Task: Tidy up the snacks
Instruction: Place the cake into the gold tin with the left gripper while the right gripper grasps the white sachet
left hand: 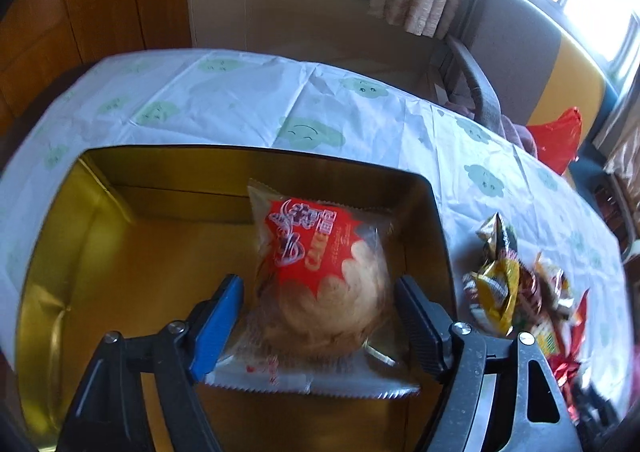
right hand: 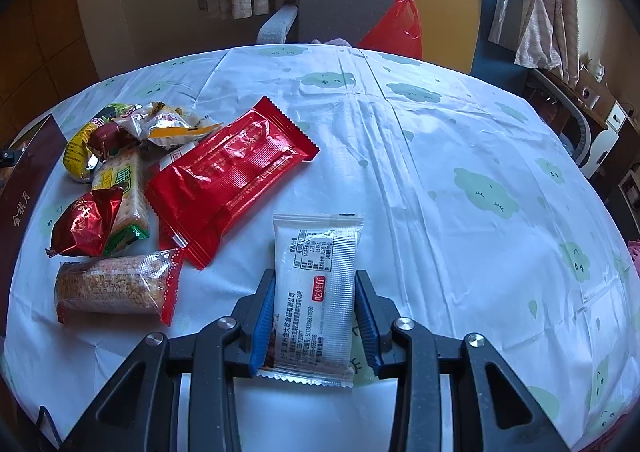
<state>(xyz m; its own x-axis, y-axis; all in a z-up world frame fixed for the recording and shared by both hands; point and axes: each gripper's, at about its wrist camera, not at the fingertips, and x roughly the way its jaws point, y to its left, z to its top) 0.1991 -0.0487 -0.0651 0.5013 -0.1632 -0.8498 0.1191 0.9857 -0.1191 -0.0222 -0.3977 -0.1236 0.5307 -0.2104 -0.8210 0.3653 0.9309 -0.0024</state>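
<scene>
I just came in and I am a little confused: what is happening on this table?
A person is sorting snacks with two handheld grippers. The left gripper has its jaws apart around a wrapped cake inside a gold tin. The right gripper holds a white snack packet; more snacks wait on the tablecloth.

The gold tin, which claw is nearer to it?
Left. The left claw hangs over the gold tin; the right claw is over the tablecloth, away from it.

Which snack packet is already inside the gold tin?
The cake packet with the red label; it lies in the gold tin, while the white packet and the others are on the table.
</scene>
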